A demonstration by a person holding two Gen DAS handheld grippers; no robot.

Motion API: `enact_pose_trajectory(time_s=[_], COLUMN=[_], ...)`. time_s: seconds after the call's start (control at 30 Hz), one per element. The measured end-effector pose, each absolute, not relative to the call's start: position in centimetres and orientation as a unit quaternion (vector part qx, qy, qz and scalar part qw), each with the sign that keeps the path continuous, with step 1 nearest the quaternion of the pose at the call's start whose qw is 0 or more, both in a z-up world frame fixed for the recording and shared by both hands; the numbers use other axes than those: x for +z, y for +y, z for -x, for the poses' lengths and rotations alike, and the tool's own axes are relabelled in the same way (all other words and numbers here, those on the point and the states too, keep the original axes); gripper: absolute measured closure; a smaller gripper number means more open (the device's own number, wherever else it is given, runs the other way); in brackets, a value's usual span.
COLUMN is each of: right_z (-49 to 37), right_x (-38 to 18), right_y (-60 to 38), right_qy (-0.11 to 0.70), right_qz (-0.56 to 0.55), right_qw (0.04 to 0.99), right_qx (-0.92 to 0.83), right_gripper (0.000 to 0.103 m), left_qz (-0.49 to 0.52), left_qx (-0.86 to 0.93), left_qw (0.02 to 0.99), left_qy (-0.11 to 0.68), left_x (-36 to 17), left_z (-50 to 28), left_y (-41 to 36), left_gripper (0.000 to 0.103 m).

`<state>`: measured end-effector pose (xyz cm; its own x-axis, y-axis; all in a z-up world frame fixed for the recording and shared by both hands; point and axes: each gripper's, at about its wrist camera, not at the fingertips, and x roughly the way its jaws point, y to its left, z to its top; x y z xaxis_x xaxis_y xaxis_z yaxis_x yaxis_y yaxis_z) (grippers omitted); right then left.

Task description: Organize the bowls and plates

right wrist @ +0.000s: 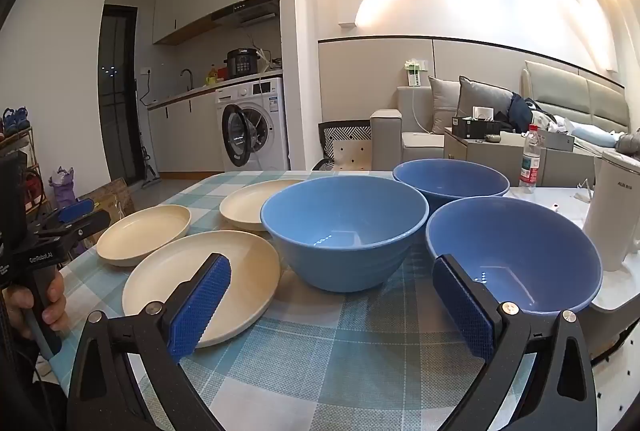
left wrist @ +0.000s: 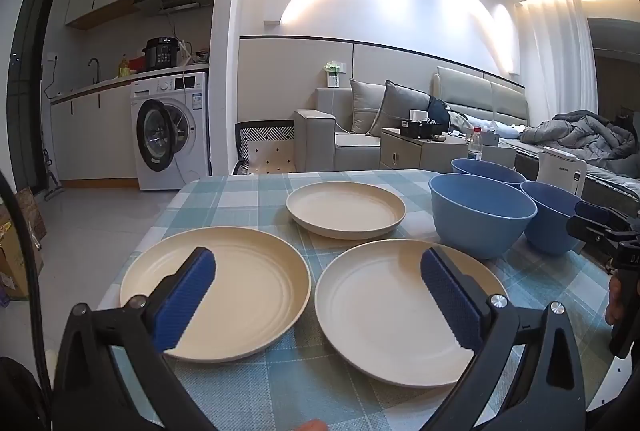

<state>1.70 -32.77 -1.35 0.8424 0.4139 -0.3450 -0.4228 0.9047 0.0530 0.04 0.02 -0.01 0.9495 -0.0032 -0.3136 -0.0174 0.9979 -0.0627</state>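
Observation:
Three cream plates lie on the checked tablecloth: a near left plate [left wrist: 240, 295], a near right plate [left wrist: 384, 311] and a far plate [left wrist: 346, 209]. Three blue bowls stand to the right: a front bowl [left wrist: 480, 219], a right bowl [left wrist: 554, 215] and a back bowl [left wrist: 486, 171]. My left gripper [left wrist: 318, 271] is open and empty, hovering above the two near plates. My right gripper [right wrist: 332, 279] is open and empty, in front of the front bowl [right wrist: 344, 231] and the right bowl [right wrist: 516, 255]. The plates also show in the right wrist view, such as the nearest [right wrist: 240, 271].
A white kettle [right wrist: 616, 207] stands right of the bowls, with a water bottle [right wrist: 531, 159] behind. The table's left edge [left wrist: 160, 215] drops to the floor. A sofa, cabinet and washing machine [left wrist: 172, 131] stand beyond the table.

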Motion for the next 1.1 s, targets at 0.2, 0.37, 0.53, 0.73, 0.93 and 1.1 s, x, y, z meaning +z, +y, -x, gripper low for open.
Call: enact_pose_trajectory(time_s=[0.2, 0.37, 0.53, 0.73, 0.93, 1.1], right_z=[-1.59, -1.78, -1.65, -1.65, -1.64, -1.64], right_x=[-1.32, -1.38, -1.35, -1.35, -1.34, -1.35], right_y=[-32.81, -32.85, -32.78, -32.77, -32.74, -32.73], right_qy=[0.174, 0.176, 0.175, 0.175, 0.175, 0.175], right_qz=[0.013, 0.011, 0.013, 0.014, 0.015, 0.015], right_qw=[0.96, 0.96, 0.96, 0.96, 0.96, 0.96], right_qx=[0.218, 0.218, 0.218, 0.218, 0.218, 0.217], right_gripper=[0.0, 0.0, 0.0, 0.0, 0.0, 0.0], left_qz=[0.03, 0.027, 0.031, 0.029, 0.03, 0.029], left_qx=[0.005, 0.004, 0.004, 0.005, 0.005, 0.005], left_qw=[0.987, 0.988, 0.987, 0.987, 0.987, 0.987], left_qy=[0.156, 0.154, 0.156, 0.156, 0.156, 0.156], left_x=[-0.05, -0.01, -0.05, 0.12, 0.15, 0.17], left_z=[-0.15, 0.0, -0.05, 0.11, 0.11, 0.13], left_y=[0.08, -0.08, -0.06, 0.35, 0.34, 0.34], left_gripper=[0.0, 0.0, 0.0, 0.0, 0.0, 0.0])
